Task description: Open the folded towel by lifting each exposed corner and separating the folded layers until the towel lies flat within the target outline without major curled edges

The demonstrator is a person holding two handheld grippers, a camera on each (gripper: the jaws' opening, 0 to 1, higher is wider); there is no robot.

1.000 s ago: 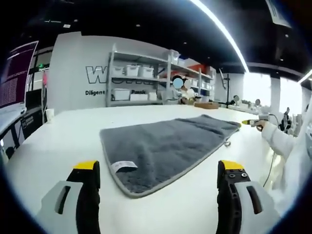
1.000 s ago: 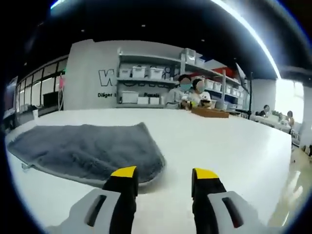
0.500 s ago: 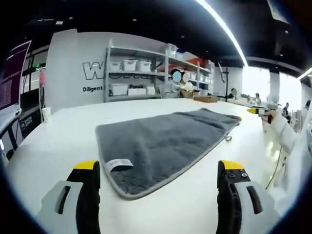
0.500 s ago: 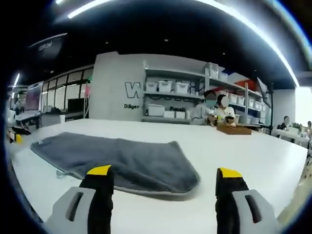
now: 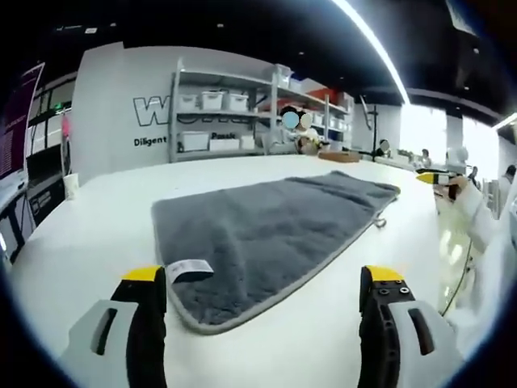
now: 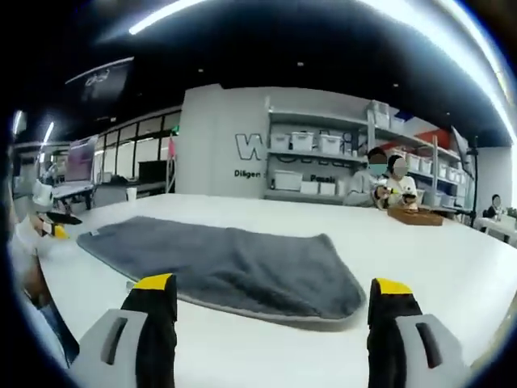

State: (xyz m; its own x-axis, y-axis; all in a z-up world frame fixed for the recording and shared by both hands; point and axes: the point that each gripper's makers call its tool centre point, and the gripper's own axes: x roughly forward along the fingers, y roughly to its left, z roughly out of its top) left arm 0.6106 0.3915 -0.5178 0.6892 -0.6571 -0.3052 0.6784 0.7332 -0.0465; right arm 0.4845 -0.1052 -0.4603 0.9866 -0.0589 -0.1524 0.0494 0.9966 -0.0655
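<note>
Left gripper view: a grey towel (image 5: 266, 234) lies folded on the white desk (image 5: 89, 234), its near rounded corner just ahead of the jaws and its far end reaching toward the desk's right side. A white care label (image 5: 190, 268) sits on the near corner, close to the left jaw tip. A small hanging loop (image 5: 378, 221) projects from the towel's right edge. Behind the desk stands a metal shelving unit (image 5: 234, 113) carrying white storage bins, against a grey wall with dark lettering; seated people appear beyond it. At the right edge, the right hand-held gripper (image 5: 432, 178) shows its yellow tip beside a white sleeve (image 5: 477, 222). The left hand-held gripper (image 5: 262, 279) hovers low over the desk, jaws spread wide and holding nothing, the towel corner lying between them.

Right gripper view: the same towel (image 6: 226, 267) stretches across the desk (image 6: 420, 259) from left to centre, its rounded end nearest the jaws. A white cup (image 6: 132, 194) stands far back on the left. The right hand-held gripper (image 6: 273, 287) is level with the desk, jaws wide apart and empty, just short of the towel's edge.
</note>
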